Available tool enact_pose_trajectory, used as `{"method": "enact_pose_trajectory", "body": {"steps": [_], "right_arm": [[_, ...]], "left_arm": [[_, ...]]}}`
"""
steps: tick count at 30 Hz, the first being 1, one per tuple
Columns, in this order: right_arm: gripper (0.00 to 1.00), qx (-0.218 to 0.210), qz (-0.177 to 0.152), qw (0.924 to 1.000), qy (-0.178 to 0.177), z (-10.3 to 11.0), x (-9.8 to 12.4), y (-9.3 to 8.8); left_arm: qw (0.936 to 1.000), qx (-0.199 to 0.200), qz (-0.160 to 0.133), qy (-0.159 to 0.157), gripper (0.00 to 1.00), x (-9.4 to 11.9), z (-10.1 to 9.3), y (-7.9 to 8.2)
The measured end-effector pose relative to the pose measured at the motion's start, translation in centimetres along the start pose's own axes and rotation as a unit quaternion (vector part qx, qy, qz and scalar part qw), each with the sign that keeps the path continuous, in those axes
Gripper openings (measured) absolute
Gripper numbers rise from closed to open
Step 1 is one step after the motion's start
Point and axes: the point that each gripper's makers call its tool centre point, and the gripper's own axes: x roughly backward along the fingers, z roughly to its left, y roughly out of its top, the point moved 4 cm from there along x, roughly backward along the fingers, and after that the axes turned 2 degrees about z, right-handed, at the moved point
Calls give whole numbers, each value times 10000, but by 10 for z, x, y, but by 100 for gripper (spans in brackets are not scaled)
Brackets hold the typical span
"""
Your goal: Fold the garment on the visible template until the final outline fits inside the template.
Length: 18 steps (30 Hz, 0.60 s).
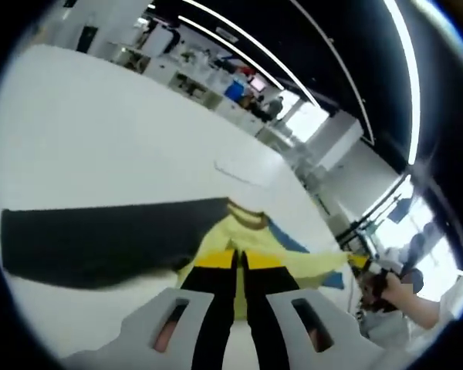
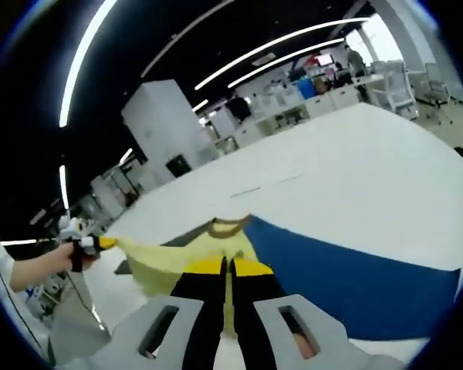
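A pale yellow garment [image 1: 251,239] with a brown collar [image 1: 247,216] hangs stretched above the template, a mat that is black [image 1: 100,240] on one side and blue [image 1: 297,245] on the other. My left gripper [image 1: 239,259] is shut on the garment's near edge. The right gripper [image 1: 363,264], held by a hand, pinches a far corner of it. In the right gripper view, my right gripper [image 2: 226,267] is shut on the garment [image 2: 166,266], just below the collar [image 2: 227,226]. The left gripper [image 2: 96,244] pulls a corner out to the left. The blue mat [image 2: 355,281] lies to the right.
The mat lies on a wide white table [image 1: 100,131] with a thin line mark [image 1: 235,173] beyond the collar. Desks, screens and people stand far behind [image 1: 247,89]. A person's sleeve [image 1: 447,304] is at the right edge. The white table [image 2: 355,154] runs far to the right.
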Motion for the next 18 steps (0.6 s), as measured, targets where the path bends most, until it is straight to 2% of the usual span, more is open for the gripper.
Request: {"method": "enact_pose_trajectory", "body": {"steps": [2,4,7,11,18], "right_arm": [[3,277,-239,9993,49,7,4,16],[3,376,-336,9987,116,15,8,26],[3,494,-496,9974,183,24,14,40],[3,624,-650,9957,229,30,21,50],[3,770,-700,9941,299,43,34,54]], "left_arm": [[9998,-186,-106,-52,0,5,-9,9],[9990,-187,-354,-180,0,12,-20,22],[9981,-300,-495,-225,0,22,-31,33],[9971,-377,-589,-297,0,31,-42,40],[9957,-482,-699,-361,0,44,-48,46]]}}
